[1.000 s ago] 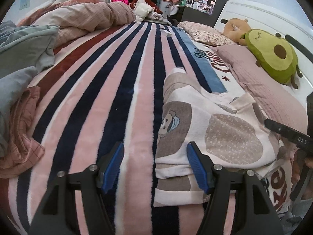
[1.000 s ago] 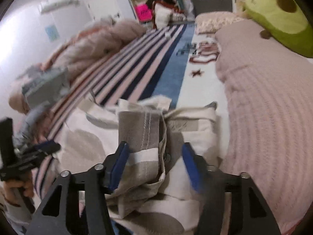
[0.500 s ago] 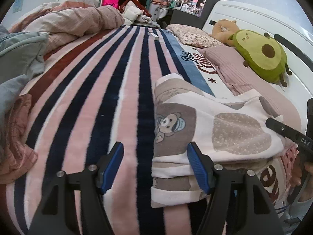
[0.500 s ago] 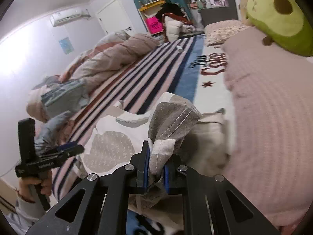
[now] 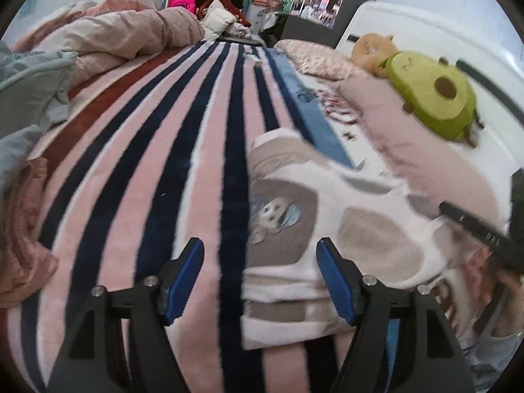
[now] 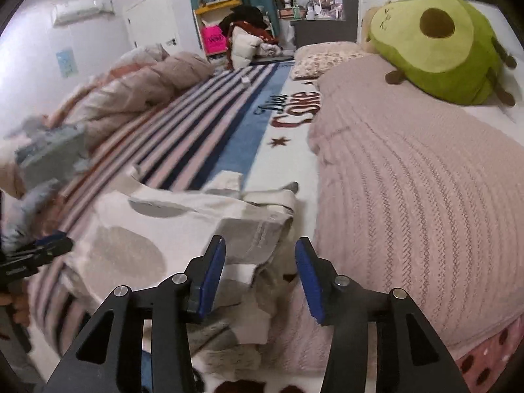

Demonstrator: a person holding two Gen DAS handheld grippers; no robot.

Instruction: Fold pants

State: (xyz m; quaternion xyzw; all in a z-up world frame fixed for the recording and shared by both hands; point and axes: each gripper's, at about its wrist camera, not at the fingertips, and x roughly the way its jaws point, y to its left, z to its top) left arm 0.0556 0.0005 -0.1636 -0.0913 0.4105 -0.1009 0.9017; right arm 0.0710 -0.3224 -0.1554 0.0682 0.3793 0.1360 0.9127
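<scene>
My folded pants (image 5: 314, 229) lie across the striped blanket (image 5: 157, 170). My left gripper (image 5: 260, 275), opening, straddles their near-left edge; my right gripper (image 6: 260, 275), opening and empty, hovers at their opposite end.

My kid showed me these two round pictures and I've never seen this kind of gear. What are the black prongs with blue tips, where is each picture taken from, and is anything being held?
No robot here: a person holds a handheld two-finger gripper in each hand, with a fisheye camera on each looking along its fingers. One picture is from the left gripper, the other from the right gripper. Both look at a cream pair of pants with grey-brown patches and a cartoon print, partly folded on a pink and navy striped fleece blanket. A green avocado plush toy rests by the pink knitted cover. Nothing is gripped: the left jaws stand open over the pants' edge, and the right jaws are opening, the cloth lying loose beneath.
</scene>
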